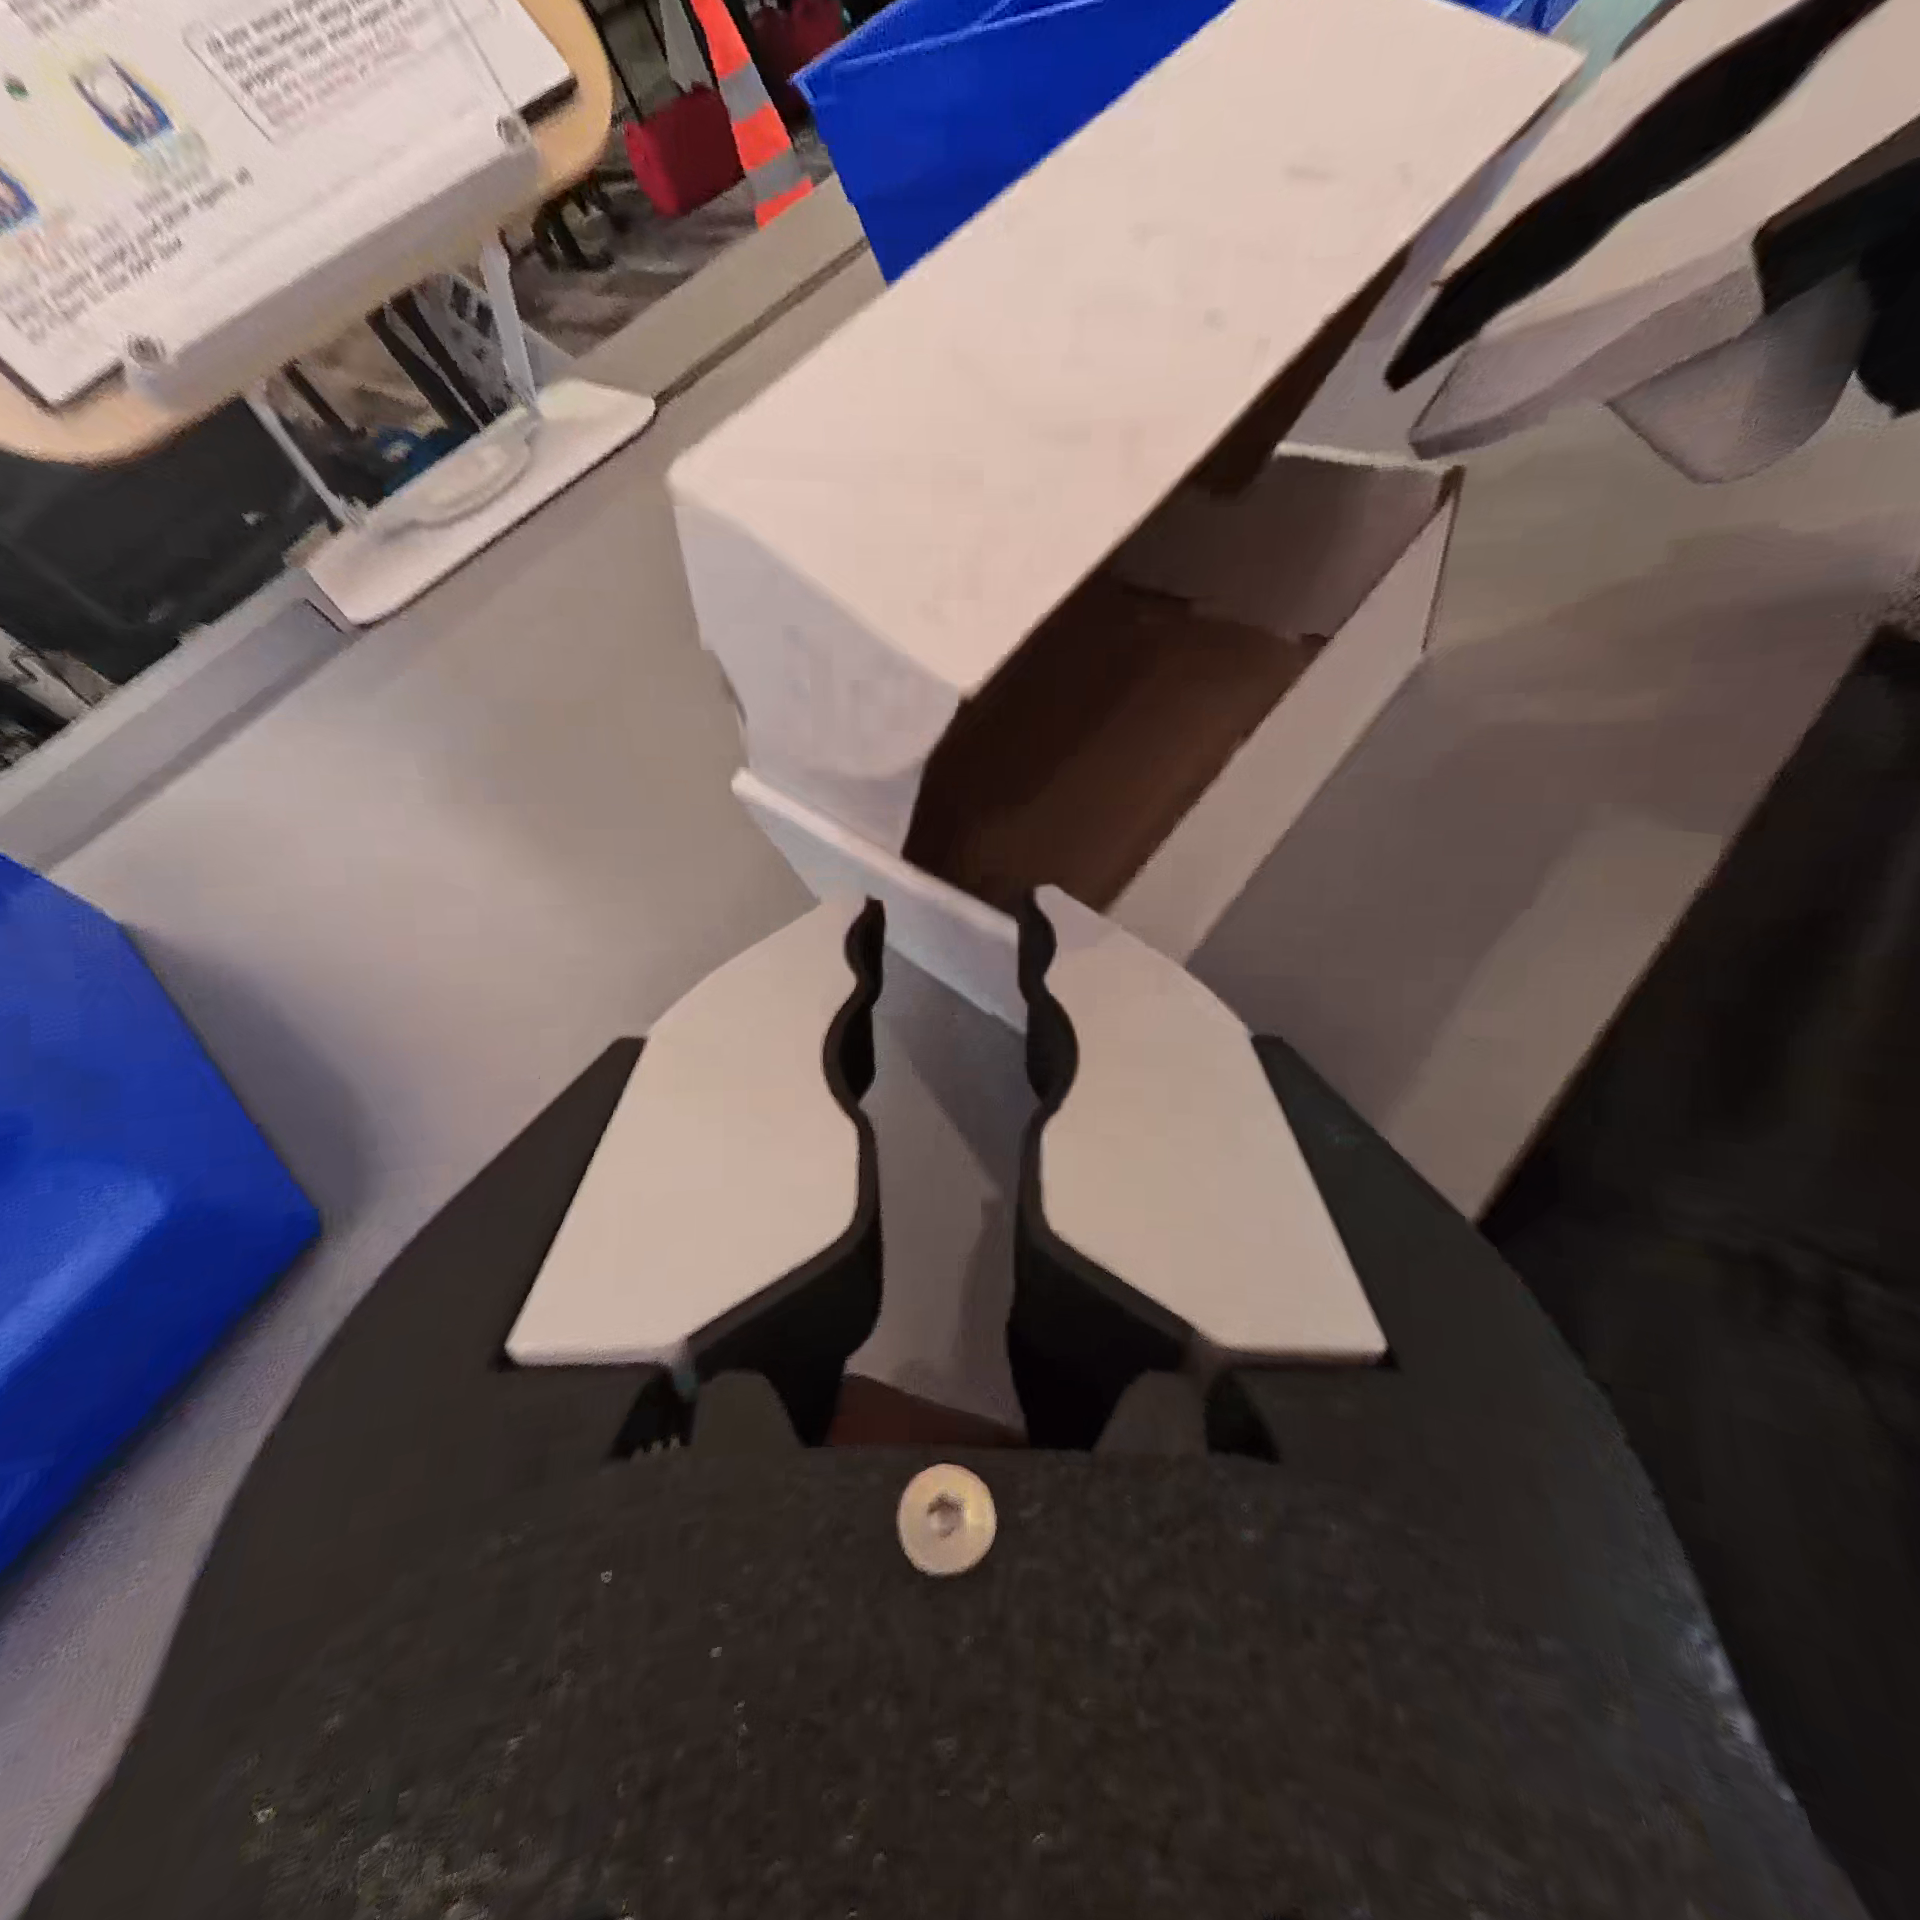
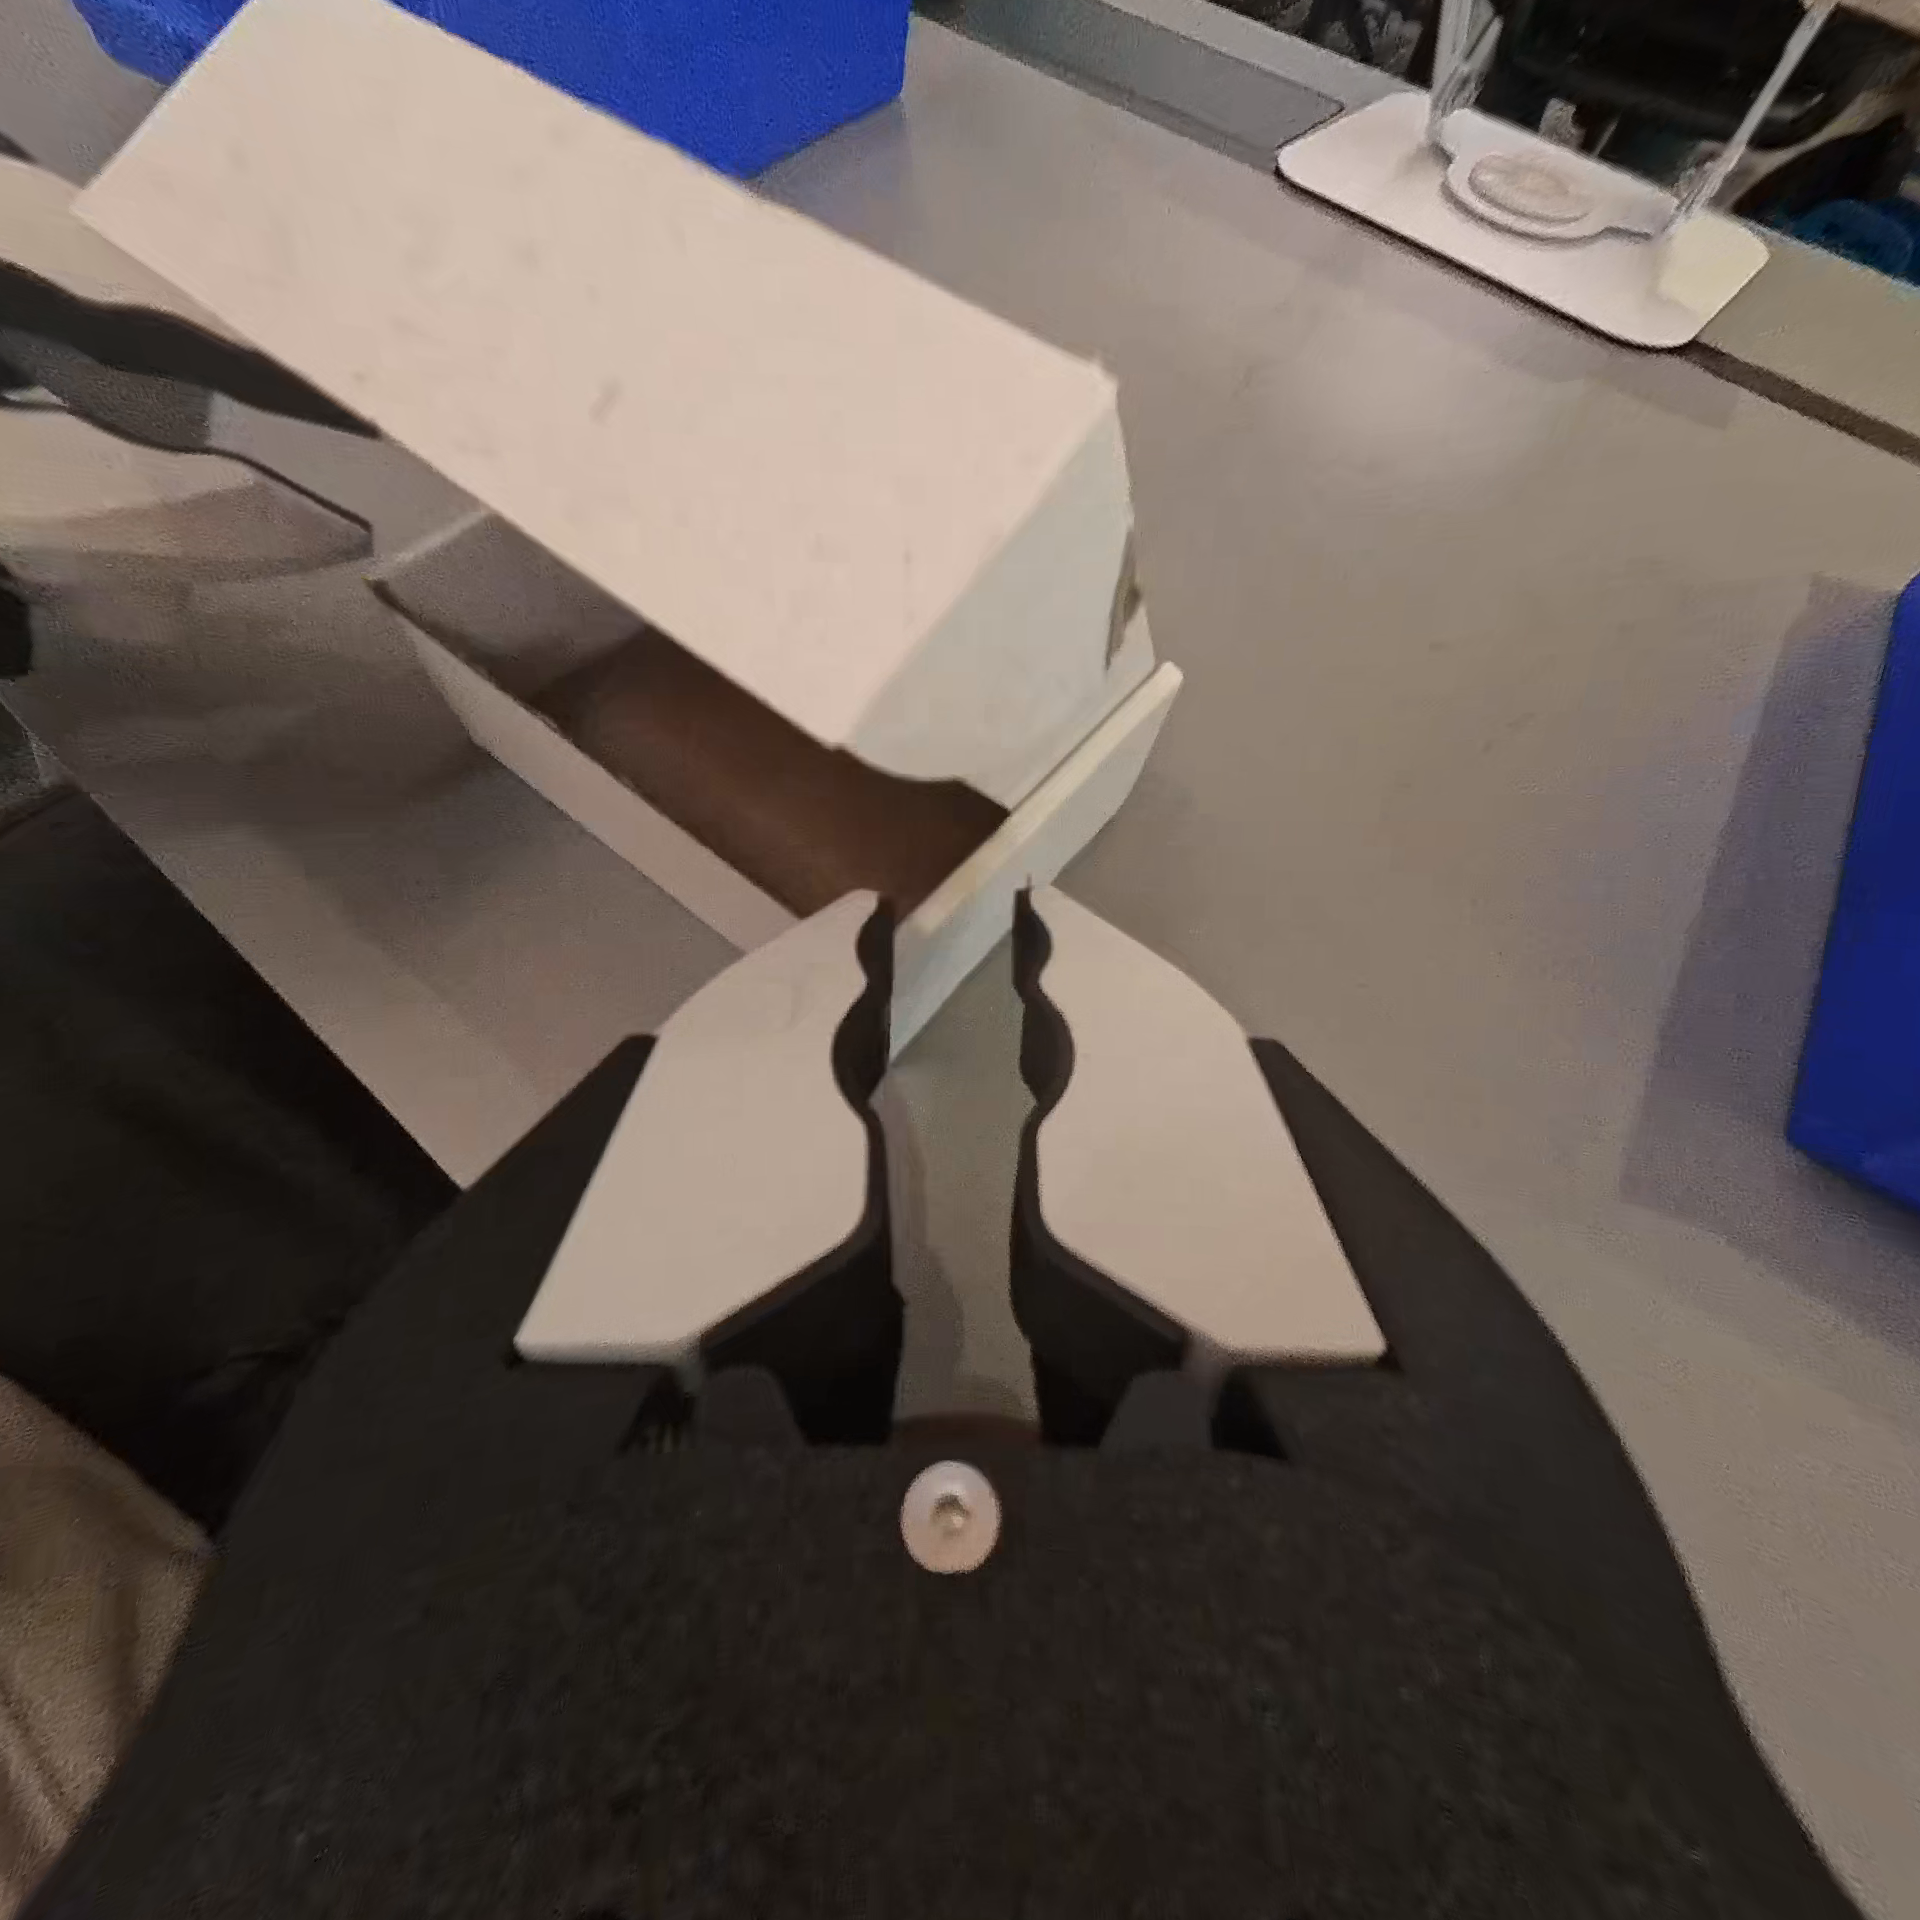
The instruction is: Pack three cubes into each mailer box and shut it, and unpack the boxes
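A white mailer box (image 1: 935, 540) stands on the grey table (image 1: 416, 914) with its lid raised at a slant. The brown inside shows below the lid, and I see no cubes in it. My left gripper (image 1: 951, 914) is pinched on the near end wall, one finger outside and one inside. My right gripper (image 2: 954, 912) is pinched on the opposite end wall of the box (image 2: 623, 436). Each gripper also shows at the box's far end in the other view: the right gripper (image 1: 1558, 229) and the left gripper (image 2: 177, 416).
Blue bins stand at the left (image 1: 114, 1143) and behind the box (image 1: 987, 114); in the right wrist view they show as one bin at the right (image 2: 1860, 883) and one at the top (image 2: 675, 62). A clear stand on a white base (image 2: 1527, 208) is at the table's far edge. A person's dark clothing (image 1: 1766, 1143) borders the near side. Left tips to right tips: about 15 centimeters.
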Motion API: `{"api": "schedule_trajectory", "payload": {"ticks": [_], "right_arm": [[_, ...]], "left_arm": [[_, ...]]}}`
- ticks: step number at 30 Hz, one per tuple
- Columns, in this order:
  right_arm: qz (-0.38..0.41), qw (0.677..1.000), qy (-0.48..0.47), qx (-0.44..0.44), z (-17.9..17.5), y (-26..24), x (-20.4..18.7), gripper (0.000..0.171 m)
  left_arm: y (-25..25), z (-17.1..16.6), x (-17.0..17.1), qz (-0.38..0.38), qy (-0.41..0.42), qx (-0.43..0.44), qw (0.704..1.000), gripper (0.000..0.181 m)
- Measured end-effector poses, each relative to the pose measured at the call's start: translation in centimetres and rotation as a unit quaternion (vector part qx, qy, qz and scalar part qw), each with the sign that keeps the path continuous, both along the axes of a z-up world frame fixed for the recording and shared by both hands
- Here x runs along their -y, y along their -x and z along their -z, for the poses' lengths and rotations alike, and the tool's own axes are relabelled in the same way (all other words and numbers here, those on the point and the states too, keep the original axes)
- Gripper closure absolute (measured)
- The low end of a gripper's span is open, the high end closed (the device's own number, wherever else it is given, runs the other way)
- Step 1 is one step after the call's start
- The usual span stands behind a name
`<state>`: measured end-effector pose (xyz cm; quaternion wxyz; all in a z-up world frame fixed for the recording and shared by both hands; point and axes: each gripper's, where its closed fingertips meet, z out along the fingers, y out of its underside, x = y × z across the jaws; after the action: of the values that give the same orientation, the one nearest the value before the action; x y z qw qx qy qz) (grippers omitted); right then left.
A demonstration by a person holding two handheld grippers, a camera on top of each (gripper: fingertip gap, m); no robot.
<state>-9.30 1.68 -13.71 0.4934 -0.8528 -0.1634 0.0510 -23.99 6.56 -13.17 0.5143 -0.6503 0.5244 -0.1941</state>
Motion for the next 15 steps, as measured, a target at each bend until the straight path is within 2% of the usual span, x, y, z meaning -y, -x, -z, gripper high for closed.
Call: {"api": "schedule_trajectory", "payload": {"ticks": [2,4,9,13,14,15], "right_arm": [[0.009,1.000,-0.017,0.004,0.3,-0.8,0.5,0.139],[0.014,0.998,-0.052,0.026,-0.5,-1.2,0.1,0.140],[0.017,0.988,-0.121,0.092,-3.1,-0.8,-2.4,0.145],[0.022,0.989,-0.118,0.090,-3.6,-0.1,-2.3,0.160],[0.019,0.989,-0.111,0.093,-3.6,0.1,-2.0,0.160],[0.019,0.989,-0.104,0.101,-3.5,0.2,-1.6,0.160]], "left_arm": [[1.1,0.0,0.7,-0.003,0.030,0.015,0.999,0.151],[1.5,-0.6,0.7,-0.007,0.044,0.032,0.998,0.146],[-0.6,-2.8,-0.8,-0.028,-0.015,0.037,0.999,0.136],[-2.0,-4.0,-0.7,-0.044,-0.045,0.044,0.997,0.158],[-2.0,-4.2,-0.7,-0.052,-0.053,0.042,0.996,0.167],[-1.9,-4.1,-0.7,-0.058,-0.054,0.038,0.996,0.168]]}}
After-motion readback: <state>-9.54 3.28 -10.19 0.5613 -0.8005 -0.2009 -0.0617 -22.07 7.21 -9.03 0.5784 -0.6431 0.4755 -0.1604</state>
